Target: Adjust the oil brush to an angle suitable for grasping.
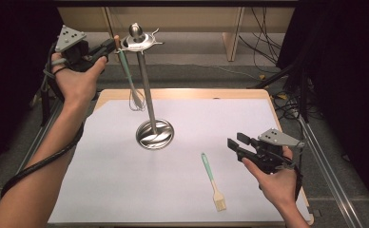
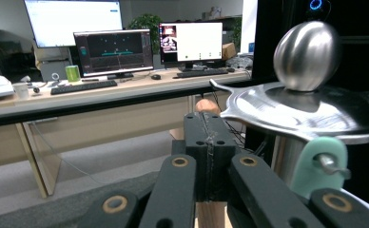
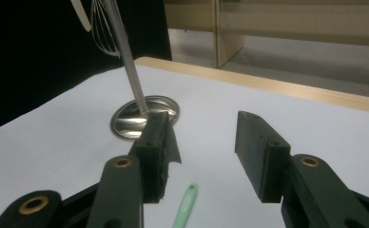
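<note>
A steel utensil stand (image 1: 154,134) rises from a round base on the white sheet, and its hook plate and ball top (image 2: 306,54) are close to my left gripper. A green-handled whisk (image 1: 128,78) hangs beside the pole, its green loop (image 2: 320,164) on a hook. My left gripper (image 1: 110,47) is held high at the stand's top, shut on a wooden handle (image 2: 206,107); the handle's lower part is hidden. A green and wood pastry brush (image 1: 213,183) lies on the sheet. My right gripper (image 1: 235,141) hovers open to its right, with nothing between the jaws and the brush handle (image 3: 185,209) below them.
The white sheet (image 1: 125,190) covers a wooden table (image 1: 182,91). Cables lie on the floor at the far right (image 1: 287,102). A wooden bench leg (image 1: 232,33) stands beyond the table.
</note>
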The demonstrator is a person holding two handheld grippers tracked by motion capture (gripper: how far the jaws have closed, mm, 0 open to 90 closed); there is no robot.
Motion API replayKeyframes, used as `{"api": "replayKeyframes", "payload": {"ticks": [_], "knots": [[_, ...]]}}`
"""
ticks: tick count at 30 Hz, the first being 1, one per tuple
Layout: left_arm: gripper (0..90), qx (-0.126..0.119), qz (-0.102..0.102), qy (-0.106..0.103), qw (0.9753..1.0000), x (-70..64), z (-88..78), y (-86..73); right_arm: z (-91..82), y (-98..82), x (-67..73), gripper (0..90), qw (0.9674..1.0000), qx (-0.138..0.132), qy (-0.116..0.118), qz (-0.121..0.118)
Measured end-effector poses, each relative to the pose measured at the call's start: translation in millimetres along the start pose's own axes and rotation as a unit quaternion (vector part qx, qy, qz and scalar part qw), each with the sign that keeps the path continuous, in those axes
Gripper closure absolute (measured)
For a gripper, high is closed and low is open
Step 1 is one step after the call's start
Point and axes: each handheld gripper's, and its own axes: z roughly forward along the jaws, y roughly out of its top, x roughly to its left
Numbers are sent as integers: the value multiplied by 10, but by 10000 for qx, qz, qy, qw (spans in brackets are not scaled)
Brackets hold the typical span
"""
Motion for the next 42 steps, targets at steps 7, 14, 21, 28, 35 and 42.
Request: {"api": "replayKeyframes", "payload": {"ticks": [7, 14, 21, 28, 35, 42], "knots": [[894, -7, 61, 5, 10000, -5, 2, 23, -4, 2, -3, 564, 9999, 79, -36, 50], [894, -22, 91, -4, 10000, -11, -13, 30, 14, -10, -10, 564, 9999, 58, -65, -74], [894, -69, 197, -138, 9997, -93, -96, -6, 16, -12, 20, 564, 9999, 38, 2, 113], [893, 6, 181, -73, 9998, -50, -26, -13, 22, -13, -5, 564, 10000, -14, -4, -29], [894, 51, 166, -19, 9998, 12, 20, 25, 19, -11, -38, 564, 9998, 9, -83, -174], [894, 34, 192, -38, 9998, 24, 45, 34, 6, -9, 11, 564, 9997, 160, -50, 166]]}}
